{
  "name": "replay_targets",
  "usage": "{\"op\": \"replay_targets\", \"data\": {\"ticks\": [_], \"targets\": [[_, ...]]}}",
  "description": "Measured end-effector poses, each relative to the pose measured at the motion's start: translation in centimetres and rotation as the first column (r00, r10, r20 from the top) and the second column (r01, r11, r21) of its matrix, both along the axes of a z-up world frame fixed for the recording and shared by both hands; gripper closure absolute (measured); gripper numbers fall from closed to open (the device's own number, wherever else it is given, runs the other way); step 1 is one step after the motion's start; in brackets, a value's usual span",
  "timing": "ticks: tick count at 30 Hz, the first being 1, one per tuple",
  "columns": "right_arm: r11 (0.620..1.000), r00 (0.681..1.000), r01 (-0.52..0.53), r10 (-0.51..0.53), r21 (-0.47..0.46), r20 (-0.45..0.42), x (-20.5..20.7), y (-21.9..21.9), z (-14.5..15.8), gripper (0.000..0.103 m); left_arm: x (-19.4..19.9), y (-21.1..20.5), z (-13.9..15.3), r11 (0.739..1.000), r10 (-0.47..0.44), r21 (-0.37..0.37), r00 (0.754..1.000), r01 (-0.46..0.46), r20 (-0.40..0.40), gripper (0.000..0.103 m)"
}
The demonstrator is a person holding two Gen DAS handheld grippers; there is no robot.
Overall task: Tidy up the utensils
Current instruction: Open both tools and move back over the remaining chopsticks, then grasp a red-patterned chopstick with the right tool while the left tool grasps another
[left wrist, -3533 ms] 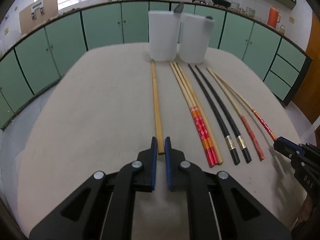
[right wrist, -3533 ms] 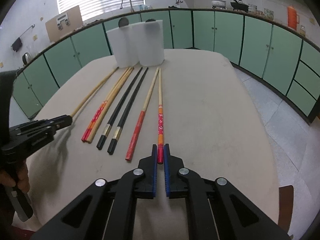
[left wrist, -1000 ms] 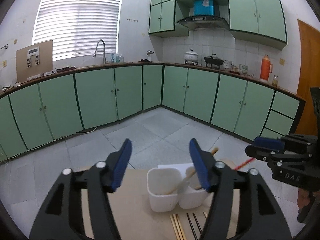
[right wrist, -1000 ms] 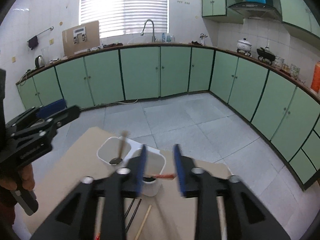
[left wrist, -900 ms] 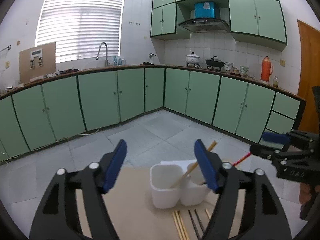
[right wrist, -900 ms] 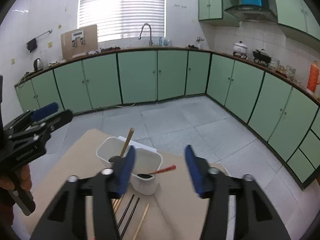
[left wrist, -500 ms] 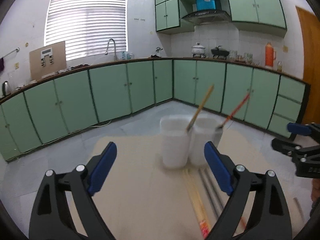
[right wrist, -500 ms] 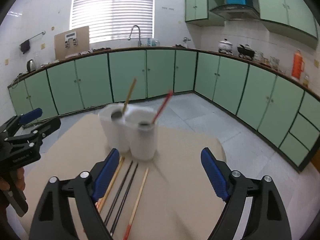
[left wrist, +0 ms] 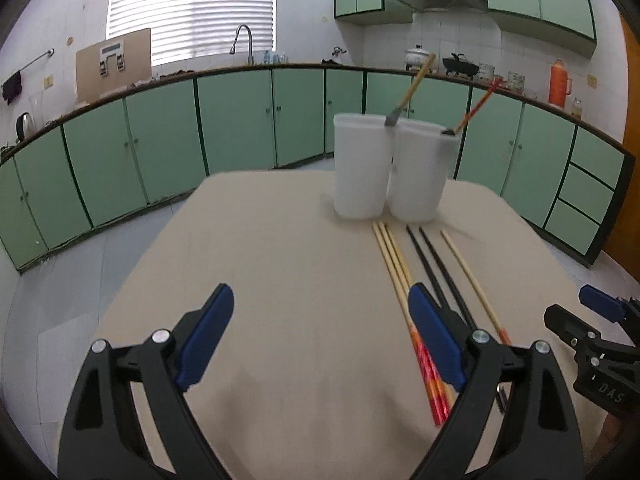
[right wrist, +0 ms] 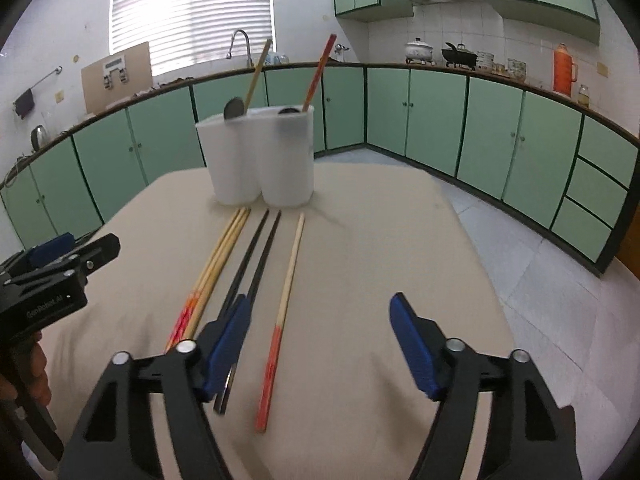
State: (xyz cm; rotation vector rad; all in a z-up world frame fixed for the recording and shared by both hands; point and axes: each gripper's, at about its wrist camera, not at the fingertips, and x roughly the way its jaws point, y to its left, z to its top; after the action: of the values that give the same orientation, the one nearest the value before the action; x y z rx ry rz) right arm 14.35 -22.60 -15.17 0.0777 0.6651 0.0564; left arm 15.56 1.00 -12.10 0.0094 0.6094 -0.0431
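The left gripper (left wrist: 320, 340) sits nearest in the left wrist view, over the near part of the table (left wrist: 280, 280). Its jaws stand wide apart and hold nothing. Its right blue pad (left wrist: 434, 338) hides part of the chopsticks lying behind it.

The right gripper (right wrist: 320, 340) is likewise spread wide and empty, above the near edge of the table (right wrist: 380, 260). Its left blue pad (right wrist: 226, 346) overlaps the near ends of the black chopsticks.

Five chopsticks lie flat on the table beyond the grippers, running lengthwise toward the far end:
- A pair of tan chopsticks with red printed ends (right wrist: 212, 276) lies on the left, the two touching side by side.
- A pair of black chopsticks (right wrist: 256, 252) lies just beside them, in the middle.
- A single tan chopstick with an orange-red end (right wrist: 286, 292) lies on the right, apart from the black pair.

In the left wrist view the same groups appear in the same order: red-ended pair (left wrist: 400, 276), black pair (left wrist: 436, 268), single chopstick (left wrist: 472, 276).

At the far end of the chopsticks stand two white cups (right wrist: 260, 156), upright and touching each other. The far tips of the chopsticks end just short of their bases. The left cup (left wrist: 362, 166) holds one plain tan chopstick (left wrist: 414, 86), leaning to the right. The right cup (left wrist: 420, 172) holds one red chopstick (left wrist: 478, 104), also leaning to the right.

Behind the table runs a row of green cabinets (left wrist: 240, 120).
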Motion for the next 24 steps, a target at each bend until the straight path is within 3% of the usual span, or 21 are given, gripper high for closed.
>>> {"op": "replay_targets", "data": {"ticks": [7,13,24], "targets": [[0.999,0.996,-0.026,0.028,0.027,-0.082,-1.3,0.6,-1.8,0.059,-1.6,-0.4,-1.9,1.000,-0.014,0.001,0.997,0.014,-0.070,0.021],[0.997,0.988,-0.081,0.083,0.019,-0.129,-1.6,2.3,-3.2,0.075,-1.9,-0.8,-1.8,1.000,-0.001,0.013,0.997,0.002,-0.076,0.025],[0.997,0.988,-0.075,0.075,0.008,-0.133,-1.9,2.2,-3.2,0.081,-2.3,-2.4,-3.7,0.995,-0.100,-0.014,0.978,0.099,-0.184,0.028]]}}
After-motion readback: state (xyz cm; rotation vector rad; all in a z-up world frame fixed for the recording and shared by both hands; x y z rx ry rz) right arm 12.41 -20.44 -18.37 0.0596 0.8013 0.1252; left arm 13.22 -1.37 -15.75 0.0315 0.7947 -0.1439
